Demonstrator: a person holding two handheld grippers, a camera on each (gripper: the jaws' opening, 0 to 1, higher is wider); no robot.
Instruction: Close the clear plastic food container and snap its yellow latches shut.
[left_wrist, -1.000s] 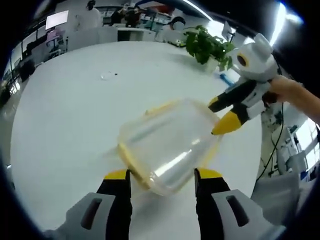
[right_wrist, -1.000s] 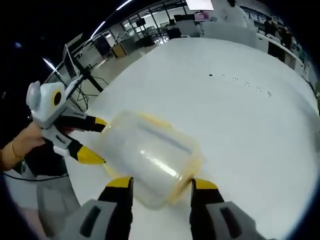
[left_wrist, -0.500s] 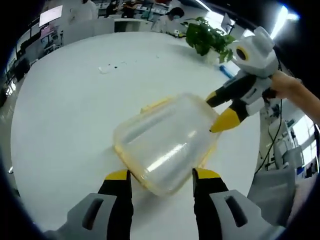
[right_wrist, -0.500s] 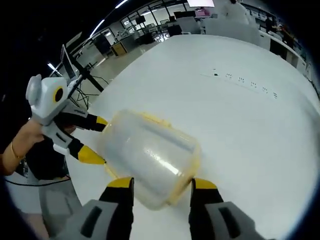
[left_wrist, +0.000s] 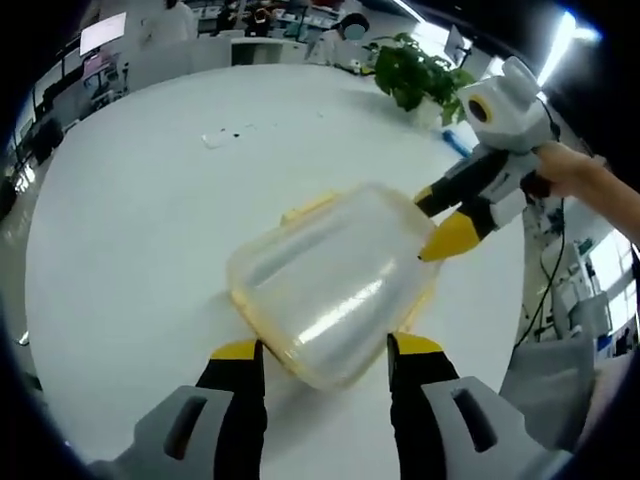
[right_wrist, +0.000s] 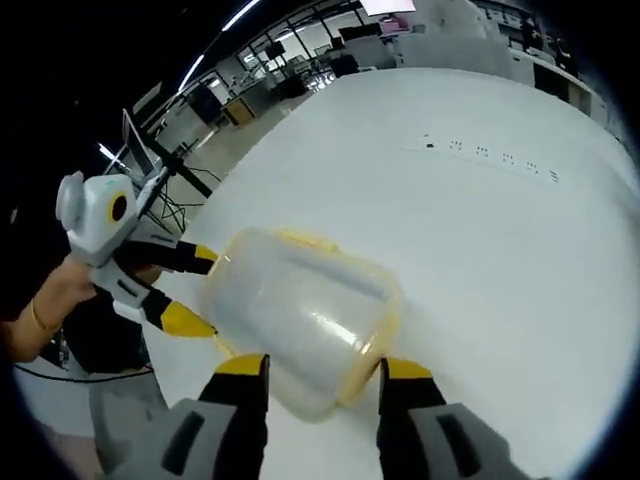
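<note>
I am flanking the clear food container with both open hand-held grippers, left and right, latching seemingly not yet done.

Two close views from opposite ends, both facing the container, table

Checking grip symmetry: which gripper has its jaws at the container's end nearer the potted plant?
The right gripper: its yellow-tipped jaws meet the container on the plant side; the left gripper straddles the opposite end.

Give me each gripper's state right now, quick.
Left gripper: open, its jaws either side of the clear plastic food container's near end, holding nothing.
Right gripper: open, straddling the opposite end, holding nothing.
</note>
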